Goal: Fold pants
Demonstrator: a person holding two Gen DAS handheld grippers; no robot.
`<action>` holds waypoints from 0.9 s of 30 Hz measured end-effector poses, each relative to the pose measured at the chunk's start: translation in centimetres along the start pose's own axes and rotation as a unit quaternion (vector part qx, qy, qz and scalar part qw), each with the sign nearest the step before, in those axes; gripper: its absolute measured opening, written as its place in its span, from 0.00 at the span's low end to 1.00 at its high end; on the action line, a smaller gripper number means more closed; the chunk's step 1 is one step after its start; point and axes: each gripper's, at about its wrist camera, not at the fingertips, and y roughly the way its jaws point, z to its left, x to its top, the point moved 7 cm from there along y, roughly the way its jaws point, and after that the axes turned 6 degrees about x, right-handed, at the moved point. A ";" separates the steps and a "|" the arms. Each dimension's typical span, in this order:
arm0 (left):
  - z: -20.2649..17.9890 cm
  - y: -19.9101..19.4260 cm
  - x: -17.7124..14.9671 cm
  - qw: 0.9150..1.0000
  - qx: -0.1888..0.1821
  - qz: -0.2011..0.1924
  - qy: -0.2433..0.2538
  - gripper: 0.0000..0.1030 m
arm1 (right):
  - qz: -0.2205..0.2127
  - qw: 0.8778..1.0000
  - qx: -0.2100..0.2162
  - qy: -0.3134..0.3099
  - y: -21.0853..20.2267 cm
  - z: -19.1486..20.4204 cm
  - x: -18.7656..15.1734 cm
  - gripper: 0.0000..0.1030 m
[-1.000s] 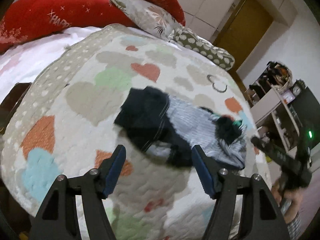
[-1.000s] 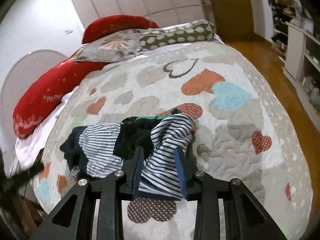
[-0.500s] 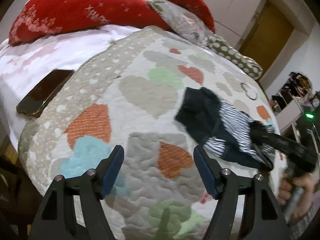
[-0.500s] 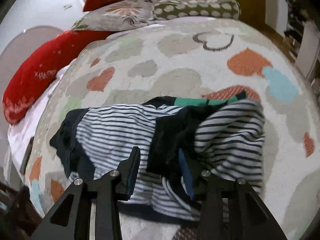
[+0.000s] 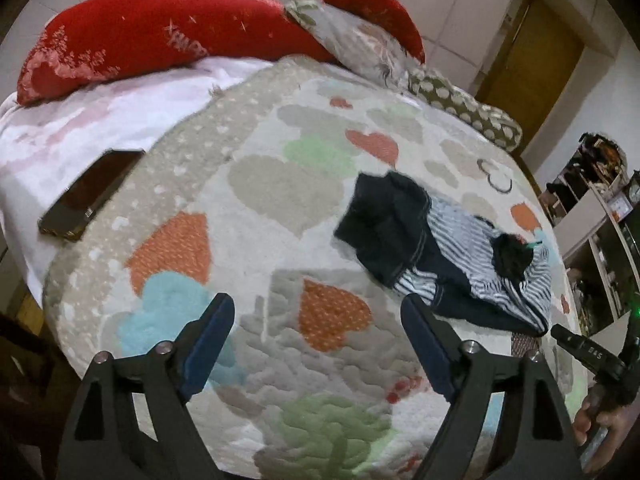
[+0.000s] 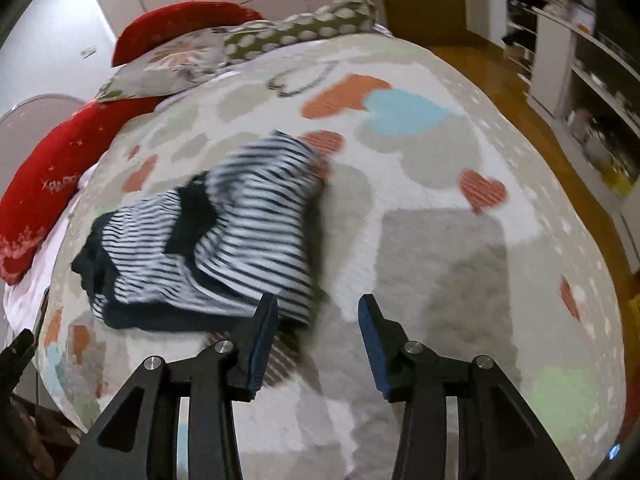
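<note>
The pants [image 5: 448,256] are navy with black-and-white striped parts and lie in a crumpled heap on the heart-patterned blanket [image 5: 280,184]. In the right wrist view the pants [image 6: 224,232] lie just ahead and left of my right gripper [image 6: 316,320], which is open and empty with its left finger [image 6: 260,344] near the heap's edge. My left gripper [image 5: 316,328] is open and empty, low over the blanket, with the pants ahead to its right. The right gripper's tool shows at the lower right of the left wrist view [image 5: 592,356].
A dark phone [image 5: 88,196] lies on the white sheet at the bed's left edge. Red pillows [image 5: 160,40] and patterned pillows [image 5: 460,104] line the head of the bed. Shelves [image 6: 580,80] and wood floor [image 6: 520,92] lie to the right.
My right gripper has opened, let go of the pants and pulled back to their right. The pants now lie on the blanket. My left gripper has drifted slightly, staying open.
</note>
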 end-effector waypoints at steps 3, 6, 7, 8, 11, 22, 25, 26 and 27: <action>-0.4 0.8 -0.5 1.000 -0.007 0.017 -0.006 0.82 | -0.005 1.000 0.005 -0.003 -0.6 -0.1 0.0 0.44; -0.1 1.0 -0.5 1.000 -0.007 0.018 -0.015 0.82 | -0.010 0.999 0.012 -0.042 -0.9 2.3 0.6 0.44; 0.2 1.0 -0.5 1.000 -0.007 0.017 -0.019 0.82 | -0.008 0.998 0.018 -0.059 -0.8 3.7 0.8 0.44; 0.4 1.0 -0.5 1.000 -0.007 0.017 -0.023 0.82 | -0.005 0.997 0.024 -0.072 -0.7 4.8 0.9 0.44; 1.7 1.2 -0.4 0.998 -0.020 0.017 -0.049 0.82 | 0.008 0.992 0.049 -0.117 0.1 9.5 1.6 0.49; 5.0 1.6 -0.8 0.990 -0.073 0.018 -0.121 0.82 | 0.144 0.958 0.089 -0.230 9.1 27.5 3.3 0.59; 5.1 1.8 -1.0 0.988 -0.087 0.022 -0.128 0.82 | 0.183 0.952 0.059 -0.237 12.6 29.7 3.1 0.61; 5.0 1.9 -1.0 0.987 -0.092 0.024 -0.130 0.82 | 0.200 0.949 0.044 -0.241 14.0 30.3 2.9 0.63; 4.9 2.0 -1.0 0.986 -0.100 0.026 -0.131 0.82 | 0.211 0.945 0.031 -0.246 15.0 30.7 2.7 0.66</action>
